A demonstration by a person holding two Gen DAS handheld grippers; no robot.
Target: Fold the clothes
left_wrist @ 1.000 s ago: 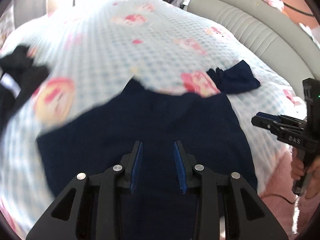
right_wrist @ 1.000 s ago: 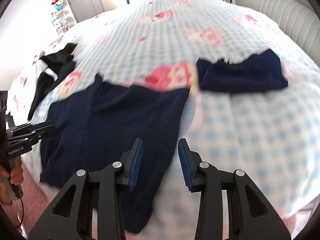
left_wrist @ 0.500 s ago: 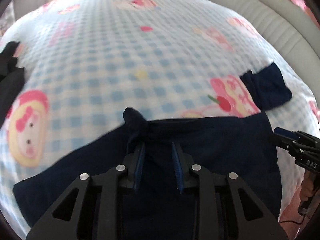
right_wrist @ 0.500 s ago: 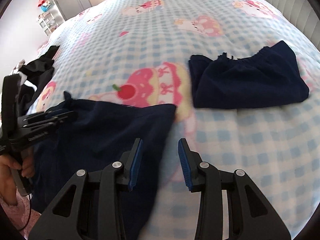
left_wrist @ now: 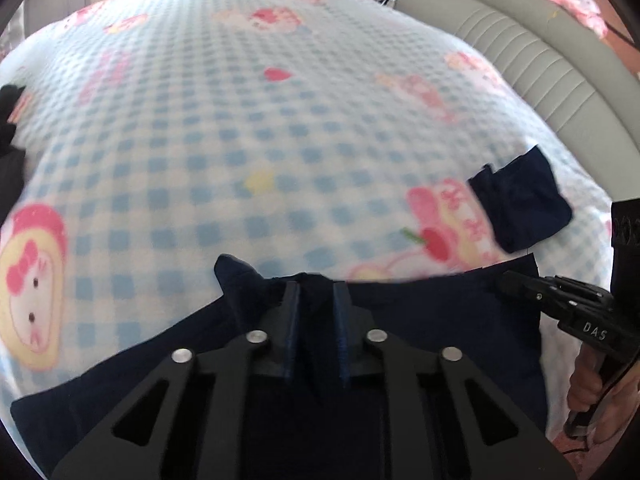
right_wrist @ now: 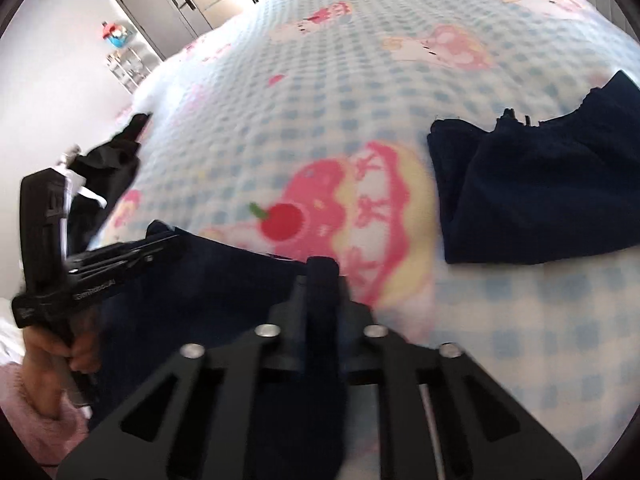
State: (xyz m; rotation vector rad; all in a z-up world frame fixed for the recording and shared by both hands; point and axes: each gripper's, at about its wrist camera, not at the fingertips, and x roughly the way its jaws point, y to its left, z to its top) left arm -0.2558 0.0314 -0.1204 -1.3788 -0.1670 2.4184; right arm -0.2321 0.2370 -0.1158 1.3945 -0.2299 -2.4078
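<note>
Both wrist cameras are looking low and close across the bed [left_wrist: 256, 128] toward the headboard [left_wrist: 520, 52]. Each is sitting just behind its own fingers. Both are sharing the navy garment [left_wrist: 420, 320] and folded navy piece [right_wrist: 540, 200].

bed: blue-checked cartoon sheet [left_wrist: 240, 128]
near edge: spread navy garment [left_wrist: 420, 320]
right side: folded navy garment [right_wrist: 540, 200]
left edge: black clothes [right_wrist: 108, 168]

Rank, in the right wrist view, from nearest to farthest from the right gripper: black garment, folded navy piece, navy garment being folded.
1. Navy garment being folded, in the right gripper.
2. Folded navy piece, to the right.
3. Black garment, far left.
</note>
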